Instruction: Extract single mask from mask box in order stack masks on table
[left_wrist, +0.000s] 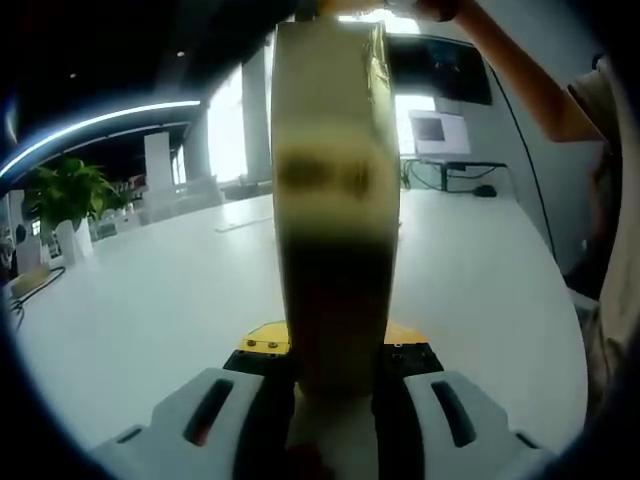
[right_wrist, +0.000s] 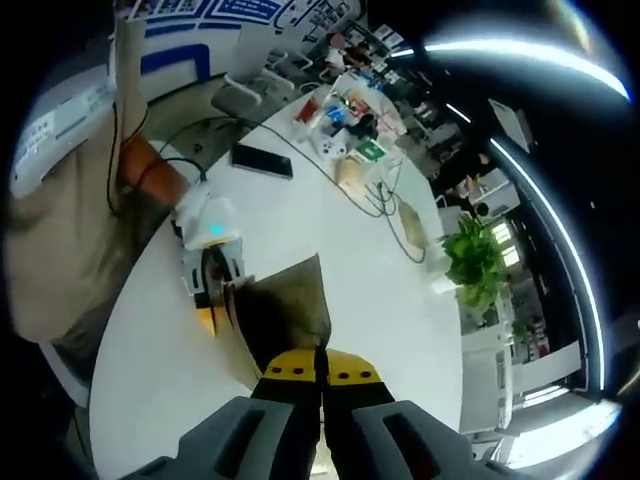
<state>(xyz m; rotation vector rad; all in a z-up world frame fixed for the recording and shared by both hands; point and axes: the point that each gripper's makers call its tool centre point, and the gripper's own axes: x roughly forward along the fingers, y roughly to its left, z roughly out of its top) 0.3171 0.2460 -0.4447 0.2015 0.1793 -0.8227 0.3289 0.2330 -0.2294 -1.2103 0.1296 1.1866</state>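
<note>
A tall cream mask box (left_wrist: 335, 200) stands upright between my left gripper's (left_wrist: 335, 400) jaws, which are shut on its lower part. In the right gripper view, looking down, the same box (right_wrist: 285, 305) shows as a dark brownish shape, with the left gripper (right_wrist: 210, 265) clamped on its left side. My right gripper (right_wrist: 321, 368) is shut at the box's near edge, pinching a thin mask (right_wrist: 320, 348) edge between its yellow tips. Most of the mask is hidden. A person's arm (left_wrist: 520, 80) reaches over the top of the box.
The white table (left_wrist: 150, 300) stretches out under both grippers. On it are a potted plant (right_wrist: 470, 260), a black phone (right_wrist: 262, 160), cables and several small cluttered items (right_wrist: 345, 125). The person's body (right_wrist: 70, 230) stands at the table's edge. A monitor (left_wrist: 438, 130) sits at the far end.
</note>
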